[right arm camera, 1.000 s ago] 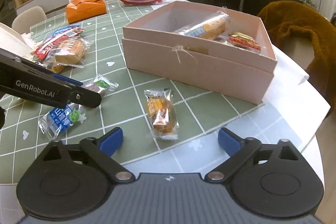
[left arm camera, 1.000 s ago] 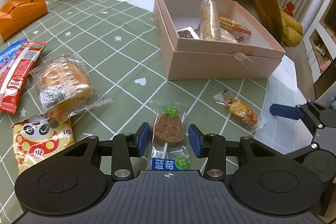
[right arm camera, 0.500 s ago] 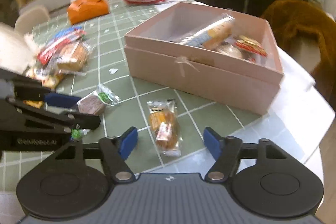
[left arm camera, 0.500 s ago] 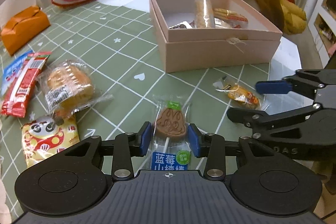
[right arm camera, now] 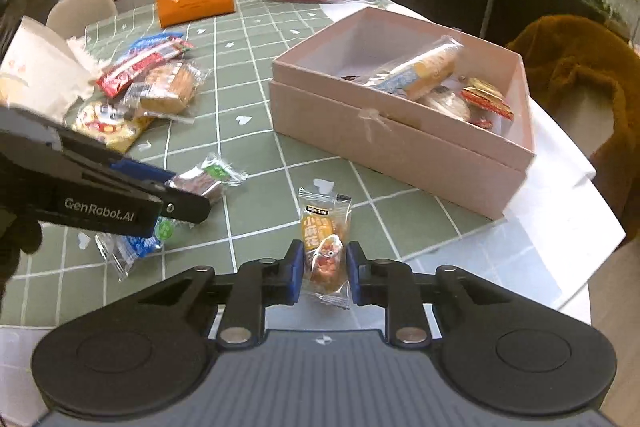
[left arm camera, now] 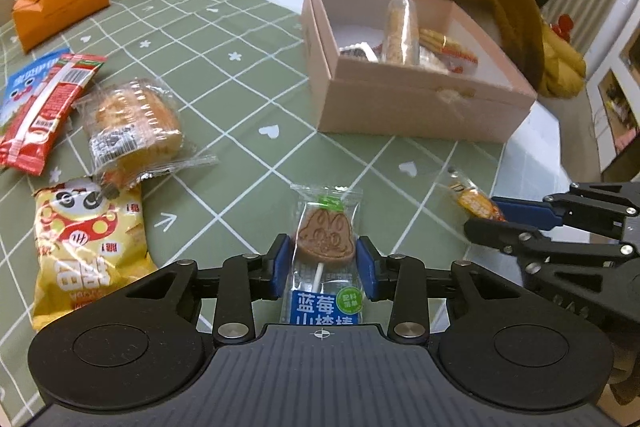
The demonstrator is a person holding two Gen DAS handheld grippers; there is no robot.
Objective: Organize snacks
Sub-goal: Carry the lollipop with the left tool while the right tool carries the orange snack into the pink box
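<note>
Sorting the snacks looks partly done: the pink box (left arm camera: 420, 107) on the bench (left arm camera: 240, 75) already holds a long wrapped bar (left arm camera: 400, 27) and a few smaller packets, while several snacks lie loose outside it. The left gripper (left arm camera: 323, 267) has just been closing around the blueberry lollipop (left arm camera: 326, 243), whose wrapper lies flat on the green checked cloth between the blue pads; the pads stand just at the wrapper's edges, and I judge they have not yet clamped it firmly. The right gripper (right arm camera: 322, 271) has just closed narrow on the small orange snack packet (right arm camera: 325, 243), pinching it near the bench edge in front of the box. Both pieces are near the box, so lifting each one and dropping it in seems the step in hand. Left to collect after that: the wrapped cake (left arm camera: 132, 123), the yellow panda bag (left arm camera: 86, 247), and the red and blue stick packets (left arm camera: 44, 107) at the far left.
</note>
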